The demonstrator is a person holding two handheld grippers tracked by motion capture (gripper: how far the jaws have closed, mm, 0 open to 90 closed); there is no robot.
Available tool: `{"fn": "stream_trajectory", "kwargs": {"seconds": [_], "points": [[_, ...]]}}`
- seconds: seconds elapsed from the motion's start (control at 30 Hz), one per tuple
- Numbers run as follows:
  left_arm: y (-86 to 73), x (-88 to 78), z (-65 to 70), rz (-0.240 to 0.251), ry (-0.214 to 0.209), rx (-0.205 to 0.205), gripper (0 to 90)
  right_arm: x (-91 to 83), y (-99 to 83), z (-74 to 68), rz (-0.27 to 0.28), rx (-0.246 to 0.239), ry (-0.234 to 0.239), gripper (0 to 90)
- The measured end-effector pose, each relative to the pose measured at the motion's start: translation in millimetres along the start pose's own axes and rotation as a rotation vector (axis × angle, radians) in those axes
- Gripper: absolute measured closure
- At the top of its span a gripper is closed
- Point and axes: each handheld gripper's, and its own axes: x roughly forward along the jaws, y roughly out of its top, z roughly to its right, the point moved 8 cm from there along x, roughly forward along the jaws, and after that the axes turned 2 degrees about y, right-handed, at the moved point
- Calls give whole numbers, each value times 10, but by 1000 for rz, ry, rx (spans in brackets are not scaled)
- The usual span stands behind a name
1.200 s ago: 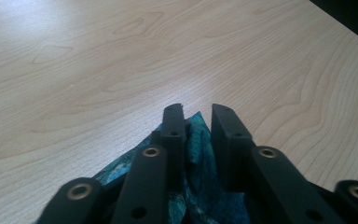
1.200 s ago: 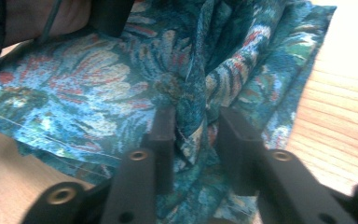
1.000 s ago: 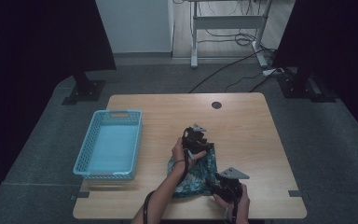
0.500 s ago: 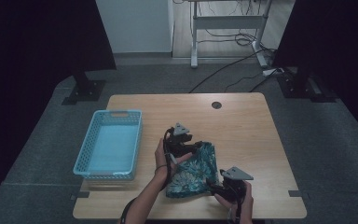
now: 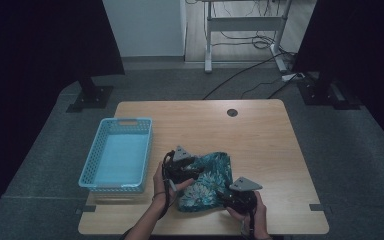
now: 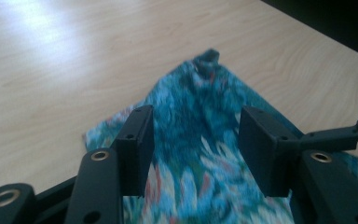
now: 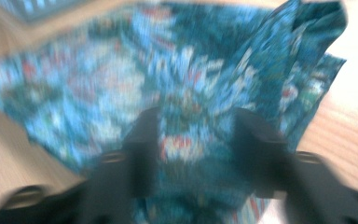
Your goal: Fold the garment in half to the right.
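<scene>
Teal flowered cloth (image 5: 207,182) lies crumpled on the wooden bench (image 5: 260,140), between the two claws. From above, the left claw (image 5: 192,172) sits at the cloth's left edge, its jaws pointing across the fabric, with the left hand (image 5: 162,185) behind it. The right claw (image 5: 225,195) is at the cloth's near right corner, gripped by the right hand (image 5: 252,210).

Seen along the left claw (image 6: 193,144), its jaws stand well apart, released, and have just been opening. The cloth (image 6: 200,121) spreads beneath and ahead of them to a bunched tip, and nothing is pinched between the pads; whether the tips touch the fabric I cannot tell.

Along the right claw (image 7: 196,140), the picture is blurred. Its jaws have just been closing, and cloth (image 7: 121,84) runs between them, with a raised fold standing up to the right beyond them. Whether the pads already press on the fabric I cannot tell.

A blue basket (image 5: 117,155) stands on the bench just left of the left claw, apart from the cloth. The high view gives both claws' places on the cloth, while the claw views give the gaps between the jaws and the fold.
</scene>
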Motion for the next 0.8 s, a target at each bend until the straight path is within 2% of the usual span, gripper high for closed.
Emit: {"fn": "stream_trajectory", "kwargs": {"seconds": [0.03, 0.1, 0.23, 0.43, 0.53, 0.67, 0.73, 0.8], "points": [[-41, -29, 9, -1, -4, -2, 453, -3, -26, 3, -9, -15, -22, 708], [-61, -42, 15, -1, -6, -4, 452, -8, -64, 12, -24, -10, -32, 752], [-200, -122, 42, -8, -12, -8, 451, -20, -114, 38, -39, 23, -33, 774], [-362, -207, 51, -14, -18, -25, 449, -52, -205, 65, -56, 46, -27, 755], [-410, -261, 44, -9, -14, -31, 448, -84, -196, 73, -48, 55, -17, 691], [-454, -387, 22, 6, -20, -47, 417, -203, -120, 60, 21, 78, 44, 473], [-467, -407, 16, 2, -18, -50, 412, -229, -105, 59, 32, 79, 49, 455], [-498, -455, 15, -1, -16, -57, 391, -293, -73, 52, 51, 73, 58, 399]]}}
